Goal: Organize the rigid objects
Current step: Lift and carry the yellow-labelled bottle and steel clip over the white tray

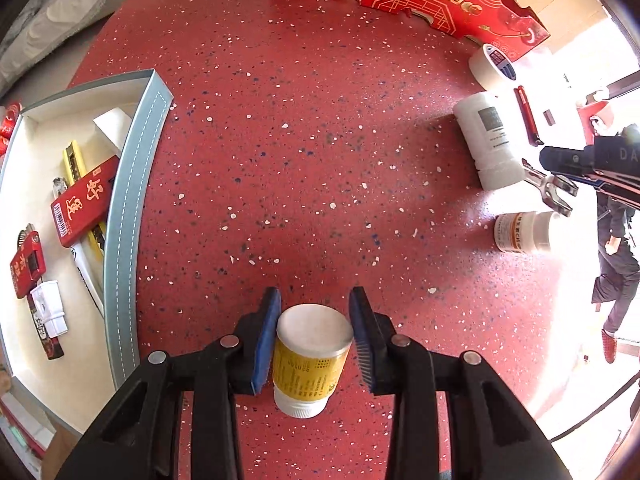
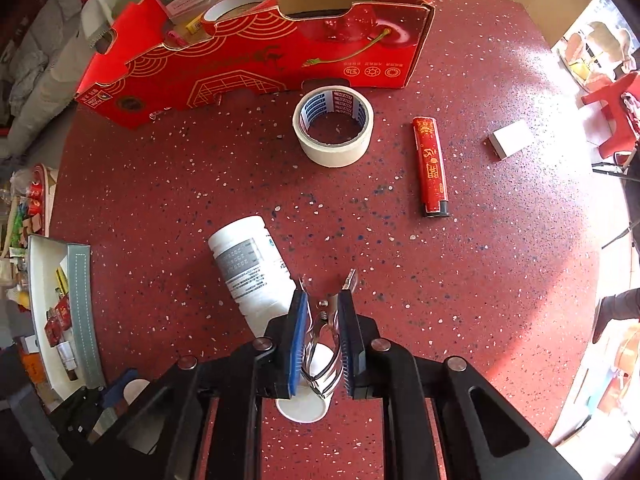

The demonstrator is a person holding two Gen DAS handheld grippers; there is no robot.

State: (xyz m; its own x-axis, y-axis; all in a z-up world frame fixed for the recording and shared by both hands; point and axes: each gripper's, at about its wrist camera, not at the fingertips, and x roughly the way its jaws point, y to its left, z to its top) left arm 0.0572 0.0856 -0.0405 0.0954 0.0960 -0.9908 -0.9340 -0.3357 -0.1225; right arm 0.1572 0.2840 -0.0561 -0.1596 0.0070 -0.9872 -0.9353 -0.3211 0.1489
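We hold the yellow-labelled white plastic bottle [image 1: 310, 360] in our left gripper [image 1: 314, 334]; our right gripper [image 2: 323, 334], beside the grey-rimmed white tray [image 2: 82, 304], clamps closed shiny metal tongs [image 2: 325, 334]; lift both squarely.

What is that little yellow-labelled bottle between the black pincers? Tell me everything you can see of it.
The small bottle with a yellow label looks like white plastic. Its flat round white base faces the camera, and its ribbed white cap points down toward the speckled red tabletop, so it is upside down. Dark fine print covers the label. The left gripper clamps it between blue pads. Whether it touches the table is unclear.
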